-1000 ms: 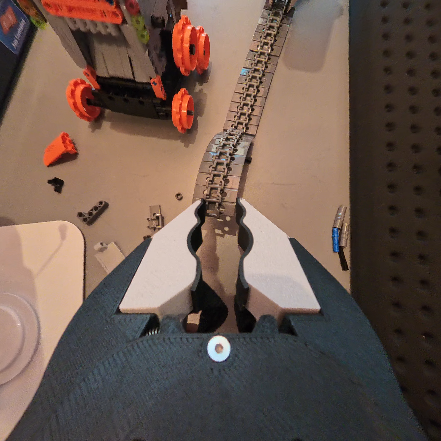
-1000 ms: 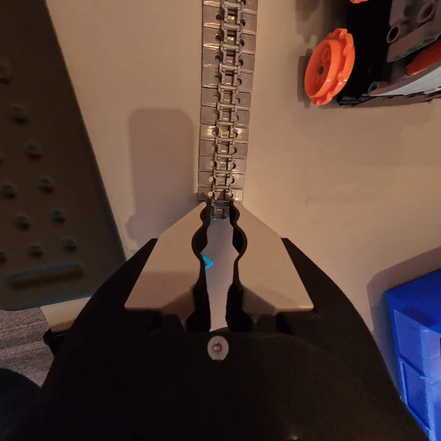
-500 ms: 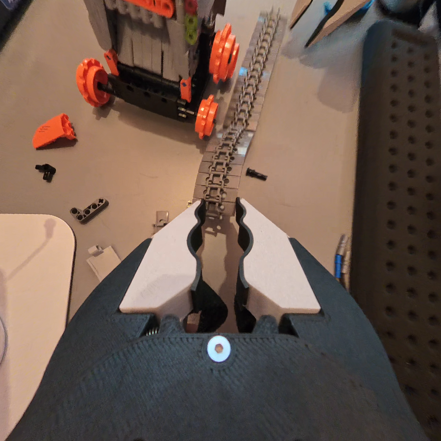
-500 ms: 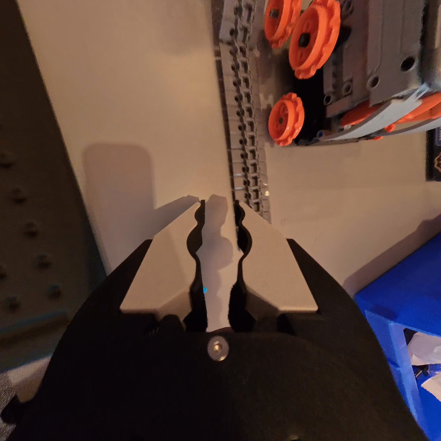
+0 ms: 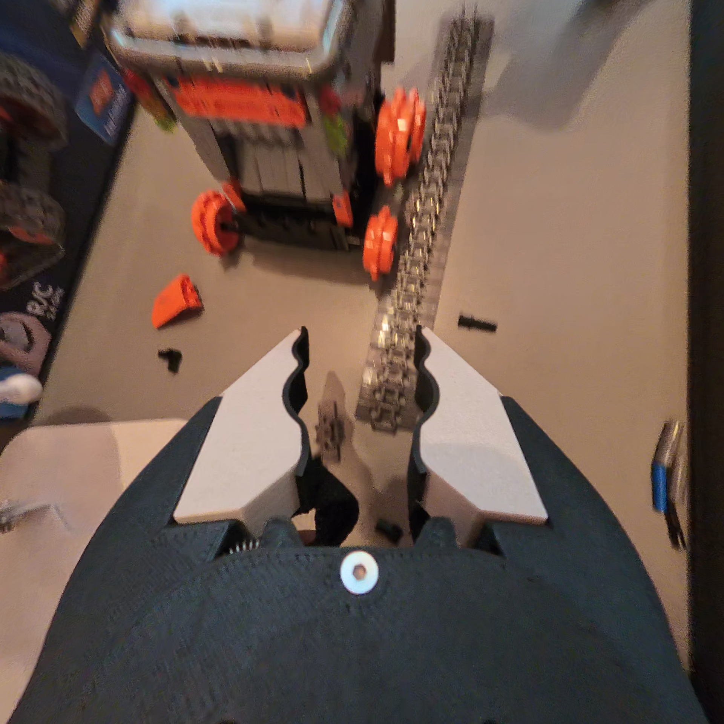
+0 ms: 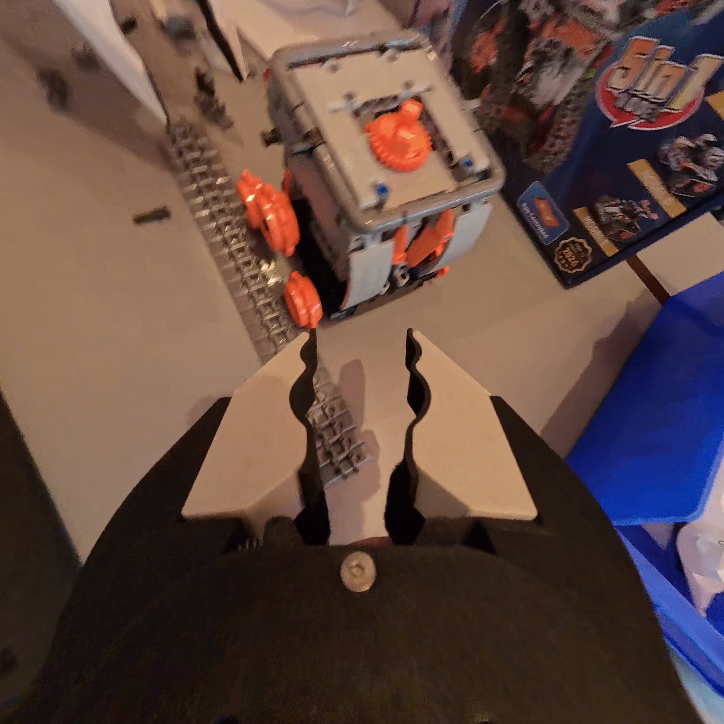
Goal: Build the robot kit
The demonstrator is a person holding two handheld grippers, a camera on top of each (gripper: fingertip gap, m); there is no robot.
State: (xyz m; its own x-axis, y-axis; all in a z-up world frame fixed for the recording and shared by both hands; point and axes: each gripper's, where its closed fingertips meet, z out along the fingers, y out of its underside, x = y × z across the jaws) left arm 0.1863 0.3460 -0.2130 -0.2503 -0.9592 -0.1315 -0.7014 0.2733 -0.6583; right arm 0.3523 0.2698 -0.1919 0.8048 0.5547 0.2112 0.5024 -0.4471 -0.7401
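Both grippers hover above a pale surface (image 5: 548, 235), jaws parted and holding nothing. The left gripper (image 5: 361, 333) hangs over one end of a long grey linked track (image 5: 423, 219) lying flat. The right gripper (image 6: 359, 333) hangs over the other end. Just beside the track stands a grey block-built vehicle (image 6: 384, 172) with orange sprocket wheels (image 6: 270, 215). Small loose parts, including an orange wedge (image 5: 176, 301) and a black pin (image 5: 476, 323), lie scattered nearby. The track looks light and floppy, likely to sag; its end links seem the best hold.
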